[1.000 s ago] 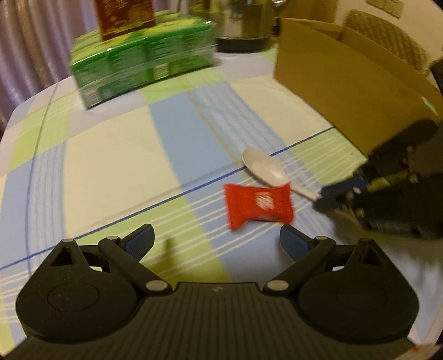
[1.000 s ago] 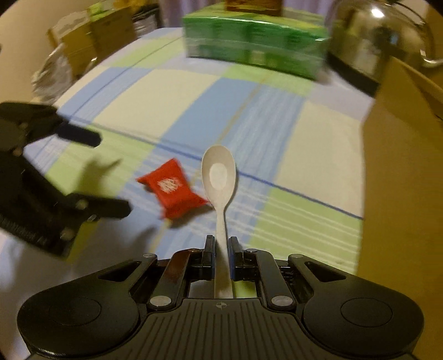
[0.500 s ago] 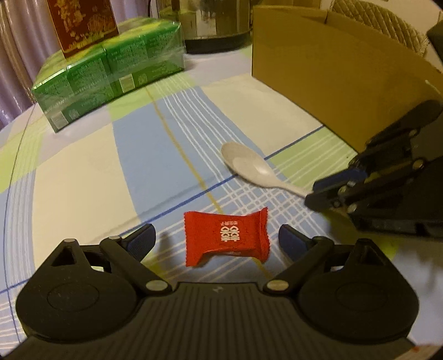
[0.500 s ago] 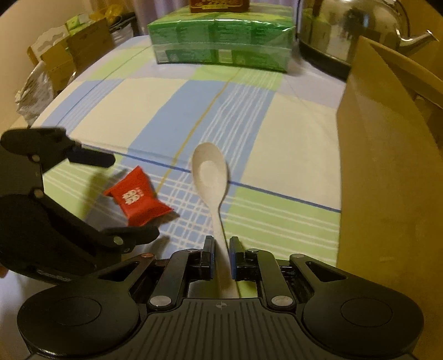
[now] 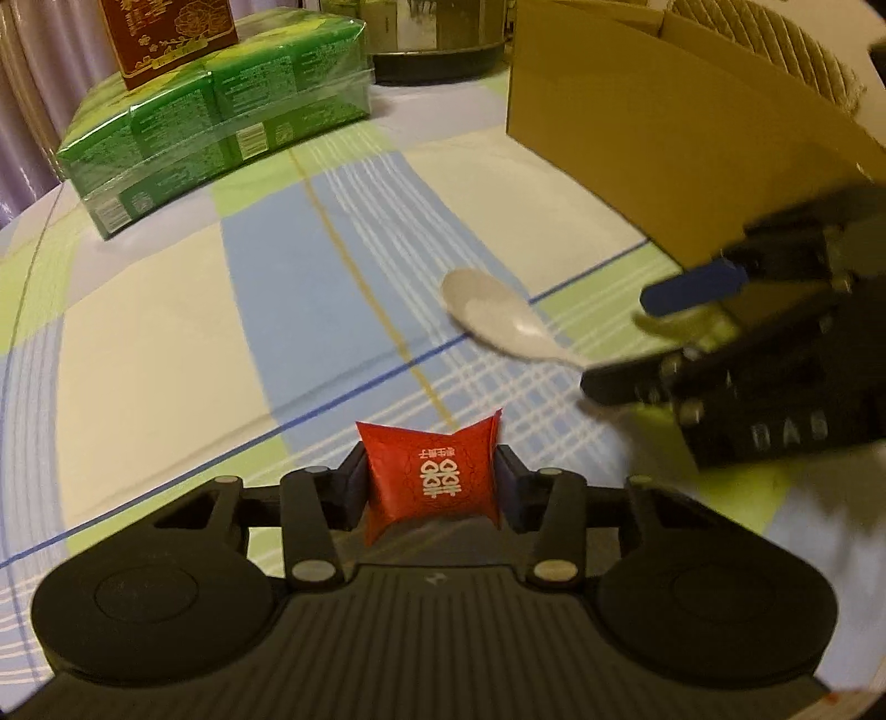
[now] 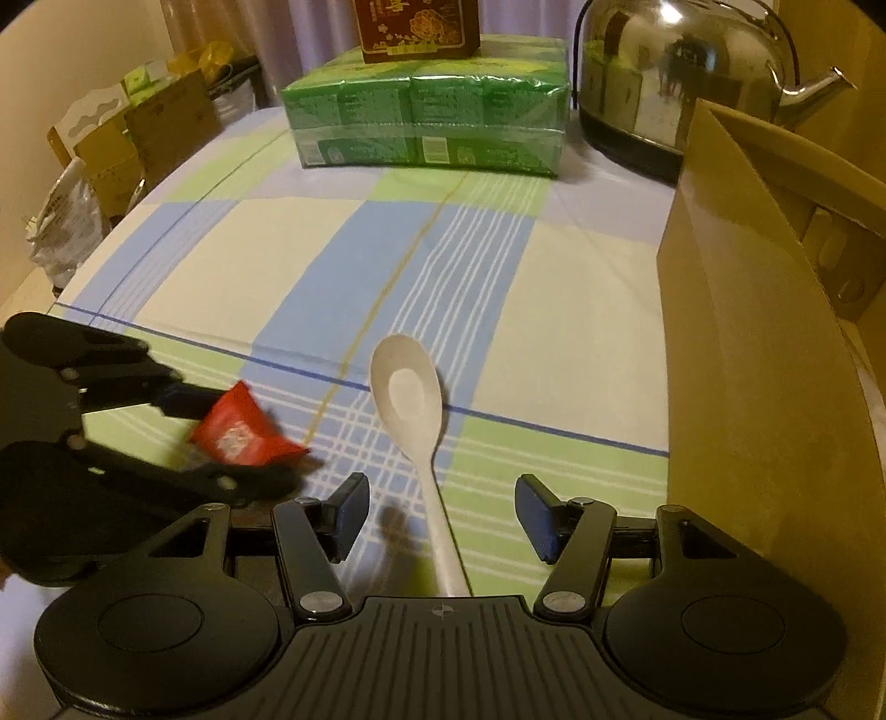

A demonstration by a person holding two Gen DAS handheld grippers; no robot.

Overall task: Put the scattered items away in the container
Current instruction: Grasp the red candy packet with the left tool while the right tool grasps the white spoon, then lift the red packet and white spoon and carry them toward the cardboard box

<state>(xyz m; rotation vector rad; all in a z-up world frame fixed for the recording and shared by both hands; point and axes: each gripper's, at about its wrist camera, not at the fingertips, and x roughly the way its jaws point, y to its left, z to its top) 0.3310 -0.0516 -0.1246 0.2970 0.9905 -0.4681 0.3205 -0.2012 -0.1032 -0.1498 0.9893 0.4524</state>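
Your left claw (image 5: pixel 432 479) is clenched on the red candy packet (image 5: pixel 434 477), one pad pressed to each side of the wrapper, which stands upright between them with its white printed characters facing the camera. In the right wrist view that same packet (image 6: pixel 241 433) shows at the left, pinched in the left claw's dark fingers (image 6: pixel 183 400) and blurred. Whether it is clear of the table or touching the cloth, you cannot tell from either view.

Your right claw (image 6: pixel 441 518) is released: its blue pads stand wide apart, one on each side of the white spoon (image 6: pixel 416 421). The spoon lies flat on the checked tablecloth (image 6: pixel 310 249), bowl pointing to the far side, handle running back toward you between the spread pads and touching neither. In the left wrist view the spoon (image 5: pixel 498 321) lies to the right of the packet, with the right claw (image 5: pixel 653 338) at its handle end.

The cardboard box (image 6: pixel 758 354) stands open at the right edge of the table, just beside the spoon's right. At the far side sits a green shrink-wrapped pack (image 6: pixel 426 130) with a dark red carton (image 6: pixel 418 27) on top, and a steel kettle (image 6: pixel 686 77) to its right, behind the box.
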